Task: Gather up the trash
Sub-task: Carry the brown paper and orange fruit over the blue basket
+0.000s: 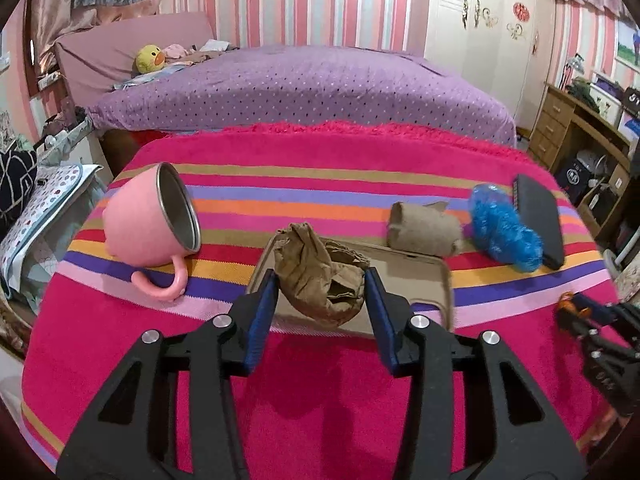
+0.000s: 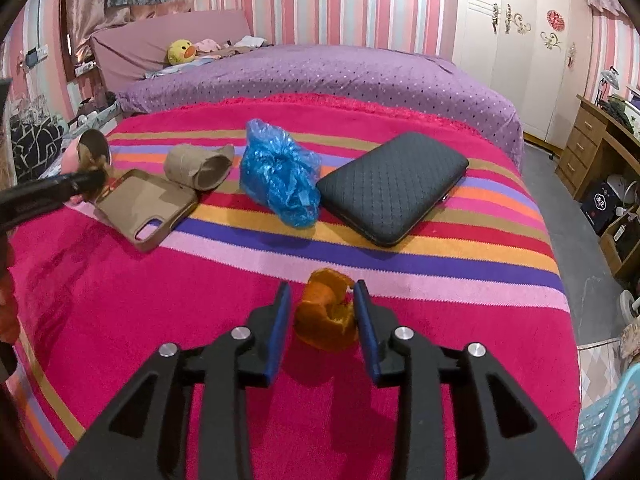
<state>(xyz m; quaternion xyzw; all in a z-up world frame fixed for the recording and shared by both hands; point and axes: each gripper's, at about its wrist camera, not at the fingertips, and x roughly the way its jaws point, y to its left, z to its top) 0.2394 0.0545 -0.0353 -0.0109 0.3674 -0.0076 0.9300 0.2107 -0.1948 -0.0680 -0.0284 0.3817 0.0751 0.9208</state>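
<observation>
Nearest, two items at the jaws, both on the striped pink blanket (image 2: 160,320).

1. Orange peel (image 2: 326,316). Lies between the pads of the right gripper (image 2: 322,286), which is released: one pad stands clear of the peel, the other sits close against it. Likely light, limp and a little slick on the outer skin. Best pinched across the curled wall, where it is thickest.

2. Crumpled brown paper (image 1: 316,272). Clenched between the pads of the left gripper (image 1: 322,280), just over the near edge of a tan phone case (image 2: 144,208). Probably very light and springy; it will crush instead of slipping, so a mid-wad grip should serve.

3. Flattened cardboard tube (image 2: 196,168). Just beyond the phone case. Light, semi-stiff; take it across the flat sides.

4. Blue plastic bag (image 2: 280,176). Bunched, between the tube and a black quilted case (image 2: 392,188). Flimsy and slippery; grip deep into the bunch.

5. Pink mug (image 1: 148,224). On its side, far left. Judged not trash.

A turquoise basket (image 2: 608,424) shows beside the bed; its purpose cannot be told.
</observation>
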